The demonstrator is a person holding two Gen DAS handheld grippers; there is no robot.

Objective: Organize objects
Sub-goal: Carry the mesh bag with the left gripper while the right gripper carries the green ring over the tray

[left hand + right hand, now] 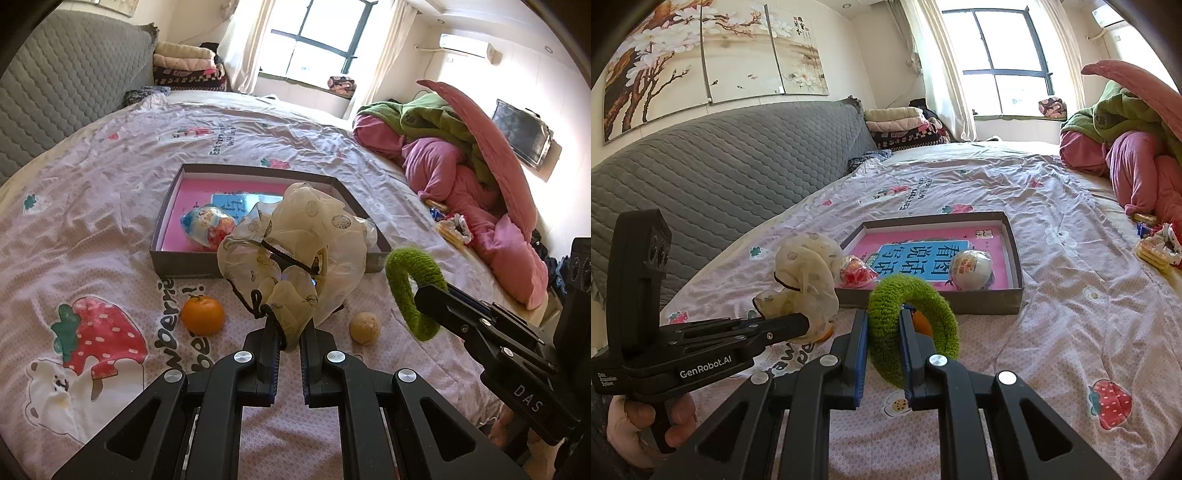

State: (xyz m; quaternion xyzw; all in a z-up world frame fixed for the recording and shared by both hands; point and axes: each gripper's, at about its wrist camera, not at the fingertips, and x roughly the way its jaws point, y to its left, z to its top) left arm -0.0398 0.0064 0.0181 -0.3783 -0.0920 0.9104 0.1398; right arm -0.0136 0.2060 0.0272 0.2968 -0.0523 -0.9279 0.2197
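My left gripper (pixel 289 328) is shut on a cream sheer scrunchie (pixel 295 243) and holds it above the bed, just in front of the grey box (pixel 184 264). My right gripper (pixel 883 332) is shut on a green fuzzy scrunchie (pixel 912 325), also raised before the box (pixel 1015 254). The box holds a pink book (pixel 916 254) and two foil-wrapped eggs (pixel 971 271). An orange (pixel 202 314) and a walnut (pixel 365 327) lie on the sheet in front of the box. In the right wrist view the cream scrunchie (pixel 805 280) and left gripper (pixel 807 325) are at the left.
The strawberry-print sheet (pixel 110 229) covers the bed. A grey quilted headboard (pixel 720 177) runs along the left. Pink and green bedding (pixel 461 162) is piled at the right, with snack packets (pixel 1156 251) beside it. Folded blankets (pixel 184 66) sit at the far end.
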